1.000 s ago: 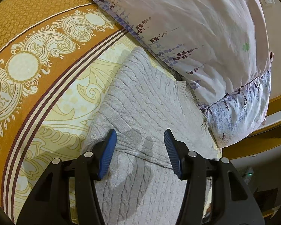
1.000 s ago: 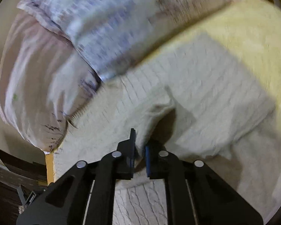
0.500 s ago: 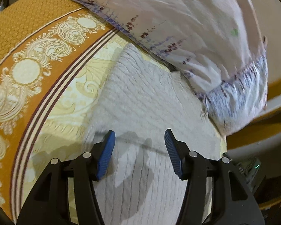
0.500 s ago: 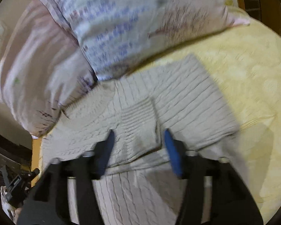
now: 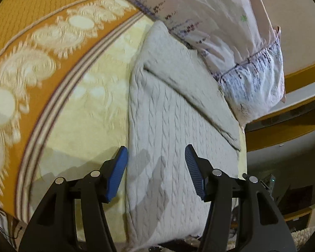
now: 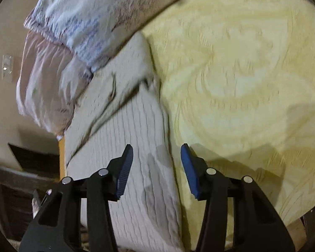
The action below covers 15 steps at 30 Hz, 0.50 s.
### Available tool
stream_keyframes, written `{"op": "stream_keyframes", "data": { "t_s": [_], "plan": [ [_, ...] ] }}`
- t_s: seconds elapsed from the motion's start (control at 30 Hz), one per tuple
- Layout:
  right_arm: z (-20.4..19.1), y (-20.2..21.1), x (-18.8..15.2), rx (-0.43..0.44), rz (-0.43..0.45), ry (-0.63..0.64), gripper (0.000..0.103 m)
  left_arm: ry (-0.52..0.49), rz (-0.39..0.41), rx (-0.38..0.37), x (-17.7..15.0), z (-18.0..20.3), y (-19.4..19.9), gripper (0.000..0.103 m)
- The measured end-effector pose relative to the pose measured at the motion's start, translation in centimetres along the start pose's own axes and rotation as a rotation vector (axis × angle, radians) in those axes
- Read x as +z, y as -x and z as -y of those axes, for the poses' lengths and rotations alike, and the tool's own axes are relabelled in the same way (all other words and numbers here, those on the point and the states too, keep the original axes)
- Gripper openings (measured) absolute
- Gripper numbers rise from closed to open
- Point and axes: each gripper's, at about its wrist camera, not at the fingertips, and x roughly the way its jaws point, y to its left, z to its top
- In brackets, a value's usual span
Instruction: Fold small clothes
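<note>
A pale grey cable-knit sweater [image 5: 168,126] lies flat on the bed, one sleeve folded across its upper part. My left gripper [image 5: 156,157] hovers open above the sweater's near left edge, nothing between its blue pads. In the right wrist view the same sweater [image 6: 128,130] runs from the pillows to the near edge of the bed. My right gripper [image 6: 156,157] hangs over the sweater's right edge, its jaws closing. The pads stand apart and press on nothing.
Two floral pillows [image 5: 231,31] lie against the sweater's far end, also visible as pillows [image 6: 77,21] in the right wrist view. The bedspread [image 5: 52,63] is yellow with an orange patterned border. A wooden bed frame [image 5: 294,126] and dark floor lie beyond the bed's edge.
My right gripper let go of the sweater fold it was pinching, opened and slid right to the sweater's edge. My left gripper shifted left to the opposite edge, still open.
</note>
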Motion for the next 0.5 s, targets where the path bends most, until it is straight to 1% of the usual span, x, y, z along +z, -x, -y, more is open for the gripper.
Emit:
{"op": "stream_keyframes", "data": {
  "t_s": [0.1,0.2,0.27,0.37,0.43,0.5],
  "plan": [
    [-0.1,-0.6,-1.2,0.067,-0.047,0.015,0.047,0.006,-0.030,-0.022,-1.7,0.3,-0.1,0.057],
    [0.2,-1.1,-2.1,0.148,-0.107,-0.005,0.046,0.011,-0.047,-0.060,-3.4,0.5,0.2,0.057],
    [0.3,-1.4,-2.8,0.192,-0.155,-0.011,0.042,0.014,-0.061,-0.082,-4.4,0.7,0.5,0.057],
    [0.1,-1.6,-4.2,0.224,-0.244,0.012,0.038,0.025,-0.093,-0.109,-6.3,0.7,0.5,0.056],
    [-0.2,-1.6,-5.6,0.228,-0.322,0.048,0.034,0.031,-0.108,-0.119,-7.4,0.7,0.8,0.055],
    [-0.3,-1.2,-6.8,0.228,-0.369,0.073,0.034,0.046,-0.122,-0.131,-8.5,0.6,1.0,0.052]
  ]
}}
